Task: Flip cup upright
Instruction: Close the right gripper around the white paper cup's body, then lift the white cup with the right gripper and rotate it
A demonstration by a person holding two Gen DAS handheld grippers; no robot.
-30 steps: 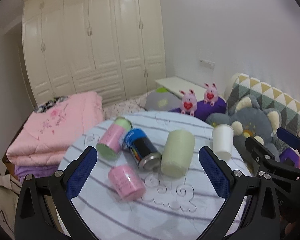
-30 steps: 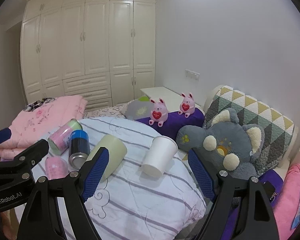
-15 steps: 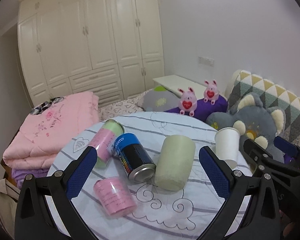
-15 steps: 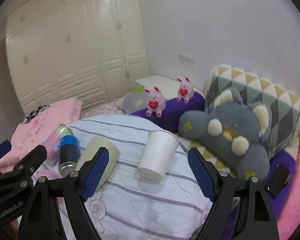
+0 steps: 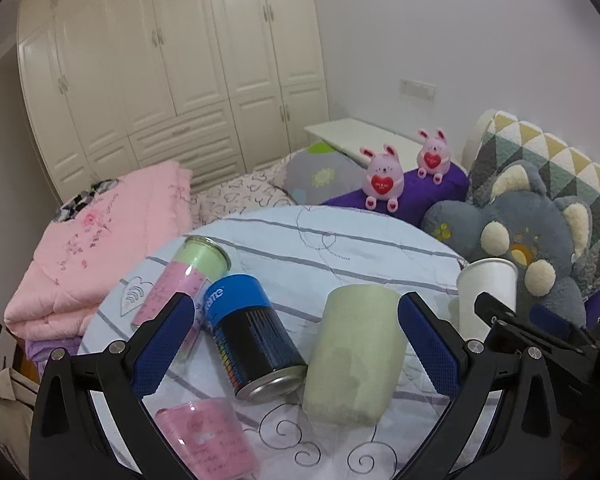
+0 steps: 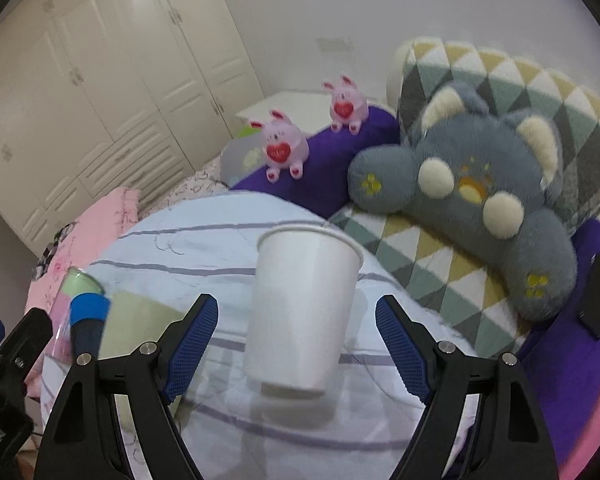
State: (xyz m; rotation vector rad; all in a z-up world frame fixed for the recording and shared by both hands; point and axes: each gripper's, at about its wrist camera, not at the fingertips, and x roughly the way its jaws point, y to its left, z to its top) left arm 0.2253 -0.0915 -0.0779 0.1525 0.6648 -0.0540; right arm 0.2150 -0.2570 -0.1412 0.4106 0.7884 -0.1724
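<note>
Between the right gripper's [image 6: 296, 334] spread fingers, the blurred white cup [image 6: 301, 310] stands; left gripper [image 5: 296, 338] also spread.

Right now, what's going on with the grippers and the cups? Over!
Left gripper open over the lying pale green cup. Right gripper open, white paper cup between its fingers, untouched. Blue can beside the green cup.

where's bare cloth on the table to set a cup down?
Free: the far half of the striped tablecloth, between the green-pink jar and the white cup. Also a smaller near patch with swirl stitching in front of the green cup. Crowded: near-left, where jar, blue can, pink cup and green cup cluster.
</note>
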